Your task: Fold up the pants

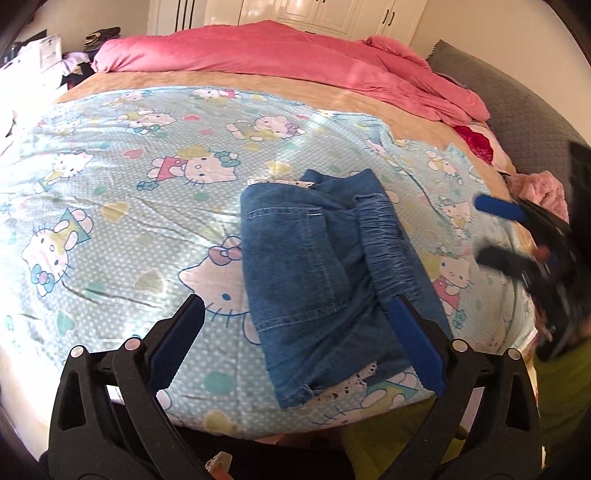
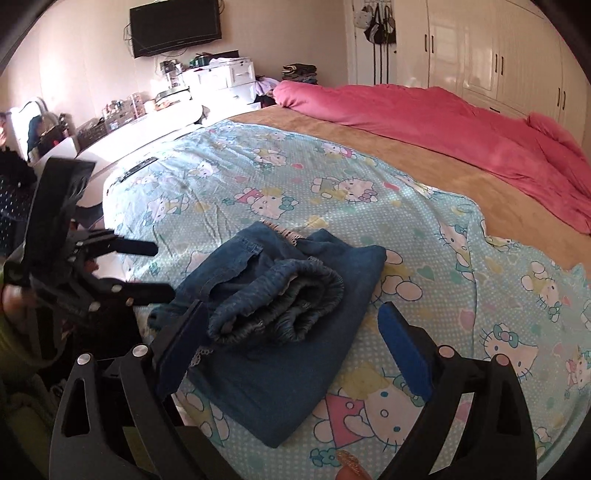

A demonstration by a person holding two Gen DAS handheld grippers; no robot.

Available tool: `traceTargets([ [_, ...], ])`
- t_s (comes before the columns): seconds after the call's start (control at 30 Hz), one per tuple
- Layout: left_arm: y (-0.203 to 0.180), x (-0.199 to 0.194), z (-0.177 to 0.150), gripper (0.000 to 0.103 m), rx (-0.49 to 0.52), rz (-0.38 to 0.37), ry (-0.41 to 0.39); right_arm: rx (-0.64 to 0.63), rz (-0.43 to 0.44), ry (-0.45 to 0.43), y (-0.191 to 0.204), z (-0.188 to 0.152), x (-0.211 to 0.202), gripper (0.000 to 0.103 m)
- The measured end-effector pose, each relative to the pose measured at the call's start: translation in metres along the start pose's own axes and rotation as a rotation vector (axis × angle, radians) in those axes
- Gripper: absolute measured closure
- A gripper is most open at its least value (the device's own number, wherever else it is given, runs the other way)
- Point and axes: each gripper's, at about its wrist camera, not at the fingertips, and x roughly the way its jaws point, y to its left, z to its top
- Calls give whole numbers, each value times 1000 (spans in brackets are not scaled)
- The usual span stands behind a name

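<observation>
The blue denim pants (image 1: 314, 266) lie folded into a compact bundle on the light-blue cartoon-cat sheet (image 1: 110, 206), near the bed's front edge. Their elastic waistband (image 2: 295, 295) is rolled on top, and white lace trim shows at the hems. My left gripper (image 1: 295, 306) stands open just above the bundle's near left part and holds nothing. It also shows at the left of the right wrist view as the left gripper (image 2: 164, 269). My right gripper (image 2: 291, 308) stands open over the bundle's near end, gripping nothing. From the left wrist view, the right gripper (image 1: 478, 229) sits blurred to the right of the pants.
A pink duvet (image 1: 280, 55) is heaped across the back of the bed on a tan blanket (image 2: 424, 155). A grey padded headboard (image 1: 517, 110) and a fluffy pink cloth (image 1: 543, 192) are at the right. White wardrobes (image 2: 498, 62), a wall television (image 2: 175, 26) and a cluttered white counter (image 2: 155, 122) ring the bed.
</observation>
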Motion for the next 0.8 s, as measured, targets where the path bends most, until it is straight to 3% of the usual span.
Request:
traceTargets([
  [0.2, 15, 18, 11, 10, -33, 32, 39, -133, 93, 28, 43, -24, -3, 11],
  [0.33, 24, 30, 23, 36, -59, 7, 59, -207, 149, 40, 71, -27, 8, 13],
  [0.37, 25, 32, 27, 45, -61, 5, 67, -224, 162, 43, 77, -27, 12, 16],
  [0.47, 25, 37, 34, 56, -50, -5, 78, -277, 198, 52, 95, -25, 23, 28],
  [0.63, 22, 55, 42, 59, -28, -4, 120, -388, 207, 67, 112, -18, 47, 46],
  [0.8, 19, 75, 44, 59, -11, 1, 158, -532, 179, 123, 126, -17, 82, 51],
])
